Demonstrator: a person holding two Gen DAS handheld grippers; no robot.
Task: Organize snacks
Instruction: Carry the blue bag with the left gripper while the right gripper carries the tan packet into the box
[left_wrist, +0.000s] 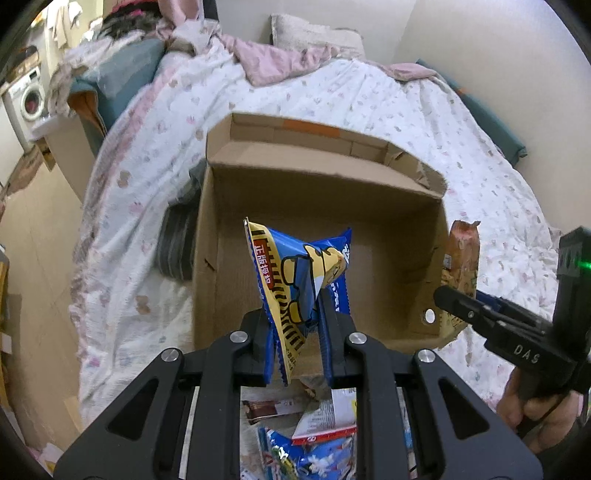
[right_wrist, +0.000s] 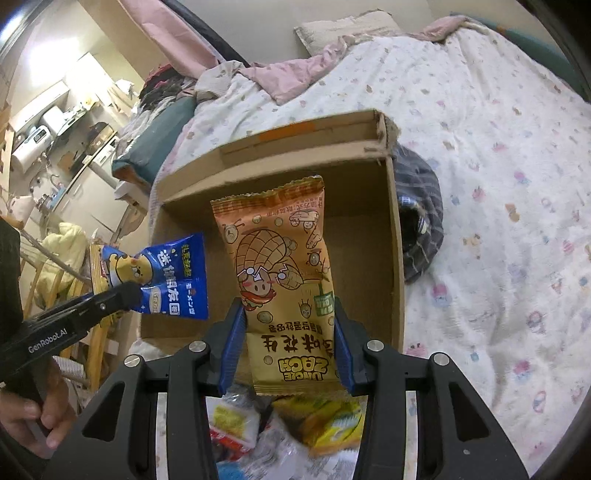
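My left gripper (left_wrist: 295, 325) is shut on a blue and yellow snack packet (left_wrist: 295, 269), which stands crumpled between its blue pads over the near edge of an open cardboard box (left_wrist: 325, 184). My right gripper (right_wrist: 290, 328) is shut on an orange peanut snack bag (right_wrist: 280, 273), held upright over the same box (right_wrist: 395, 236). In the left wrist view the right gripper (left_wrist: 443, 295) and the orange bag (left_wrist: 461, 254) appear at the box's right wall. The right wrist view has the left gripper (right_wrist: 129, 291) and the blue packet (right_wrist: 173, 273) at the box's left.
The box sits on a bed with a white patterned quilt (left_wrist: 369, 96). A dark folded garment (right_wrist: 421, 218) lies against the box's side. Several loose snack packets (left_wrist: 314, 443) lie under the grippers. A washing machine (left_wrist: 26, 96) and clutter stand off the bed's left side.
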